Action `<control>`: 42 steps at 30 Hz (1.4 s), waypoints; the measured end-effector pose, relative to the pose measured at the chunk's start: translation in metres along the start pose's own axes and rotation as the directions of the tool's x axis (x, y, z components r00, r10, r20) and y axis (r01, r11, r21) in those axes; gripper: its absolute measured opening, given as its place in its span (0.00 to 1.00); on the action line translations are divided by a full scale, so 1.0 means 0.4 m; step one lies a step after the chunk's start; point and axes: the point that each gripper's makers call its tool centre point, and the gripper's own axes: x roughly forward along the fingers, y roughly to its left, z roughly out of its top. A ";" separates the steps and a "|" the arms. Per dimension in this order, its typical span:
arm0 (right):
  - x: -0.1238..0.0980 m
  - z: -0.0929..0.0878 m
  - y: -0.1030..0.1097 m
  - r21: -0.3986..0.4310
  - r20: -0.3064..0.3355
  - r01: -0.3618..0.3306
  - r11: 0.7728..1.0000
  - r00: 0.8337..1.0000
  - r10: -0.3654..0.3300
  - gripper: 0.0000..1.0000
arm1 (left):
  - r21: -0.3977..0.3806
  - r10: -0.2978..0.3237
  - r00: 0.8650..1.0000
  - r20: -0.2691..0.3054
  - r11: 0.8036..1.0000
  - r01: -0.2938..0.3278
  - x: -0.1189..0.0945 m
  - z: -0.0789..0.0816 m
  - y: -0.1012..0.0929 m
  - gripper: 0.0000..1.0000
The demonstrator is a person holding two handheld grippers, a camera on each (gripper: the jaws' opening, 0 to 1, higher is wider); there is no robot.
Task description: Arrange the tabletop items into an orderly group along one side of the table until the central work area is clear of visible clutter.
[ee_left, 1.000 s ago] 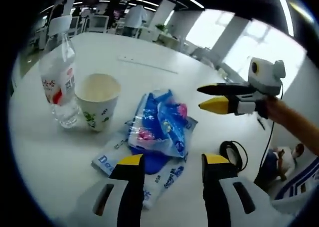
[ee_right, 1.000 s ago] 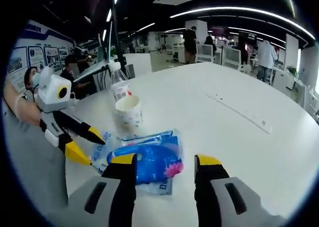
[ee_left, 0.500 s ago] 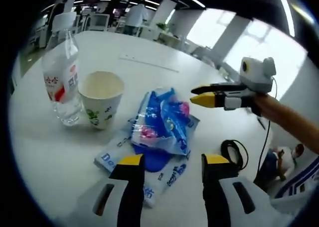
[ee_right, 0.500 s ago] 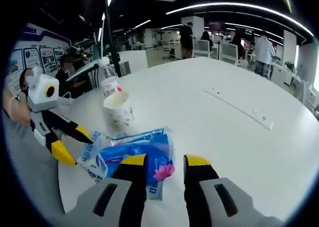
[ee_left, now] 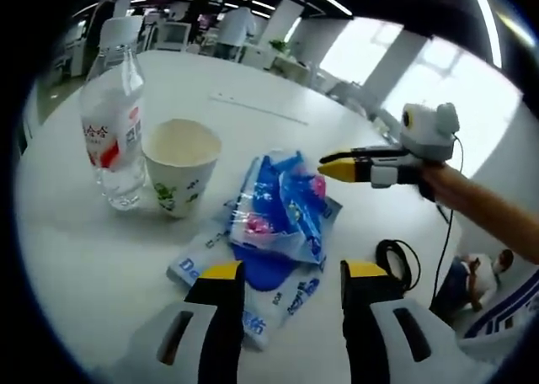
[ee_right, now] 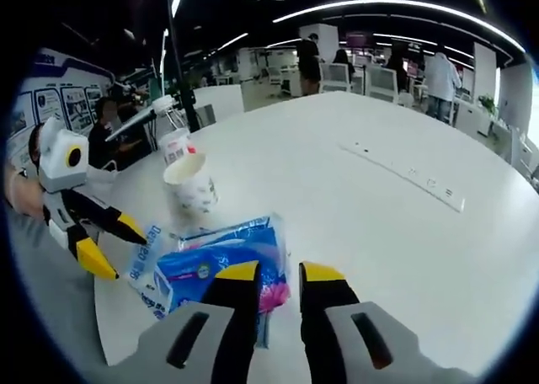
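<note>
Both views look down over own jaws from opposite sides, close; shared: packets (ee_left: 282, 211) (ee_right: 221, 262), cup (ee_left: 179, 175) (ee_right: 191, 184).

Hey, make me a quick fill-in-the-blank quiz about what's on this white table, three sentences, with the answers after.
1. The paper cup stands right beside the clear plastic ____.
2. The top packet in the pile is mostly ____ in colour.
3. In the left gripper view, the right claw hovers with its jaws nearly ____.

Missing words: bottle; blue; shut
</note>
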 end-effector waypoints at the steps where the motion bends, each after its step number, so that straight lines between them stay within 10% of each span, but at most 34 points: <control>1: 0.003 0.001 0.000 -0.003 -0.001 -0.002 1.000 1.000 0.002 0.14 | -0.001 0.000 1.000 -0.001 1.000 0.000 0.000 0.000 0.000 0.42; 42: -0.046 -0.057 0.008 0.099 -0.035 0.107 0.989 0.994 -0.104 0.00 | 0.020 -0.015 0.999 -0.037 1.000 0.016 0.022 -0.015 -0.007 0.41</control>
